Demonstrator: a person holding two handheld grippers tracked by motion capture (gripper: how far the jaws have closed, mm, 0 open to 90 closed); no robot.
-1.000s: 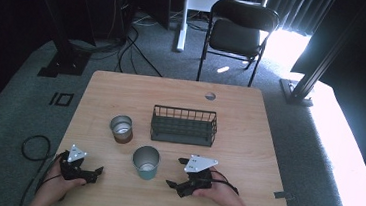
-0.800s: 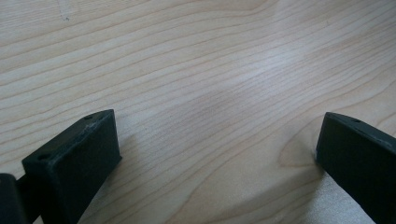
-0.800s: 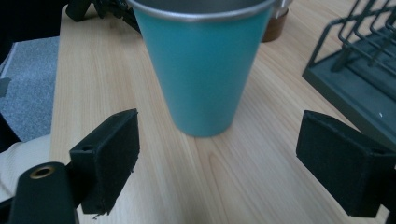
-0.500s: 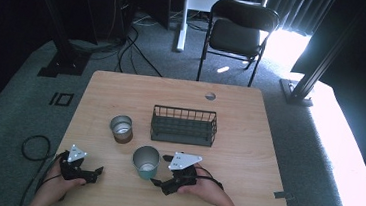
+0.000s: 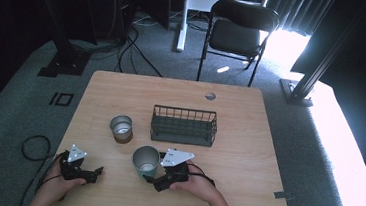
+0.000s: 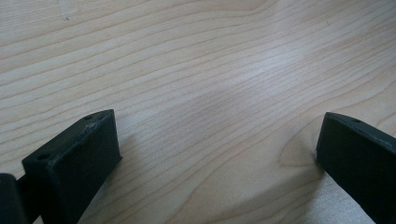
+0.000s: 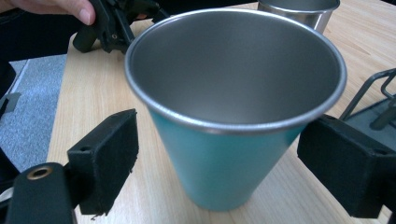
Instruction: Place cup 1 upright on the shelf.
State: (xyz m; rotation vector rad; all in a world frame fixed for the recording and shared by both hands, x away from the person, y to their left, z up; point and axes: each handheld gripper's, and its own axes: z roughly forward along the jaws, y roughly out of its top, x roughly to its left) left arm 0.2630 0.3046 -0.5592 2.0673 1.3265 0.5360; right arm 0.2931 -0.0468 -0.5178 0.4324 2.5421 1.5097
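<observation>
A teal metal cup [image 5: 145, 161] [image 7: 233, 107] stands upright near the table's front middle. My right gripper [image 5: 156, 181] [image 7: 233, 165] is open, its two jaws on either side of the cup's lower wall, not pressing it. A second steel cup [image 5: 121, 127] [image 7: 299, 11] with a brown base stands farther back to the left. My left gripper [image 5: 95, 171] [image 6: 212, 154] rests open at the front left over bare wood, with nothing between its jaws. A person's hand holds each gripper.
A dark wire basket [image 5: 184, 125] stands at the table's middle, just behind the teal cup. The wooden table [image 5: 247, 154] has a cable hole [image 5: 210, 96] at the back. A black folding chair [image 5: 240, 32] stands beyond the table on grey carpet.
My right gripper has slid left and forward across the table until its jaws straddle the teal cup. The left gripper has stayed in place.
</observation>
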